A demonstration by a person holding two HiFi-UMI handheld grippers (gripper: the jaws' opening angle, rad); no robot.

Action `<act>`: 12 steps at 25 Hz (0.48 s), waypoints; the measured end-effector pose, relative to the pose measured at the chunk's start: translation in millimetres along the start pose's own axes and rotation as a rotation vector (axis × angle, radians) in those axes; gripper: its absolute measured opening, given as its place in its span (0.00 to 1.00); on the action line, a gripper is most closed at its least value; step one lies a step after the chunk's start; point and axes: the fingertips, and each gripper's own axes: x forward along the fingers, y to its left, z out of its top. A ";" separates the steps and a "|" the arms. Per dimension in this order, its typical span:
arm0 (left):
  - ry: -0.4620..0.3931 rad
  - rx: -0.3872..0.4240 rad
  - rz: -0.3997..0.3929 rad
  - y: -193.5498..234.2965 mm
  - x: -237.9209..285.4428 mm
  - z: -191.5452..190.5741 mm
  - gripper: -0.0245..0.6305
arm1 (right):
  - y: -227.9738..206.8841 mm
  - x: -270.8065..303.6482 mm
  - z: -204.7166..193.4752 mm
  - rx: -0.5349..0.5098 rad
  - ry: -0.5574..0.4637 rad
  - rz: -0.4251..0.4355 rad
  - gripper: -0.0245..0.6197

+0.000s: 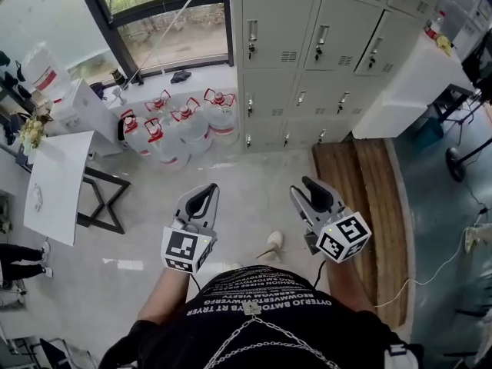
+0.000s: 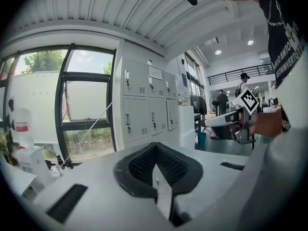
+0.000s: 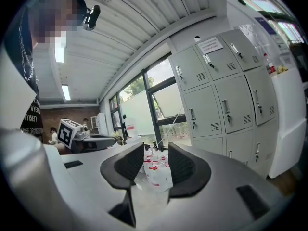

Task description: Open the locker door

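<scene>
Grey steel lockers [image 1: 307,44] line the far wall, doors shut, well apart from both grippers. Left gripper [image 1: 201,191] pressed together, empty. Right gripper [image 1: 306,187] spread, empty. Risk: door handles are slim, so jaws could slip off. Water jugs [image 1: 184,125] crowd the far-left floor. Paper notice [image 3: 210,45] on one door, unreadable.

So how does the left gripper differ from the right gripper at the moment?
The left gripper has its jaws together, while the right gripper has its jaws apart. No gap shows at the left gripper; through the right gripper's gap, the distant water bottles can be seen. Both are empty, held out in front of the person, well short of the lockers.
</scene>
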 end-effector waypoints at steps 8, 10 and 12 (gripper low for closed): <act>0.013 -0.021 0.060 17.5 58.5 2.1 0.04 | -59.7 35.7 26.3 0.009 -0.037 0.043 0.25; 0.007 -0.027 0.074 20.8 71.5 4.3 0.04 | -73.4 40.9 27.7 0.009 -0.029 0.047 0.25; 0.005 -0.029 0.080 23.7 85.0 7.1 0.04 | -86.5 45.3 29.8 0.007 -0.021 0.050 0.25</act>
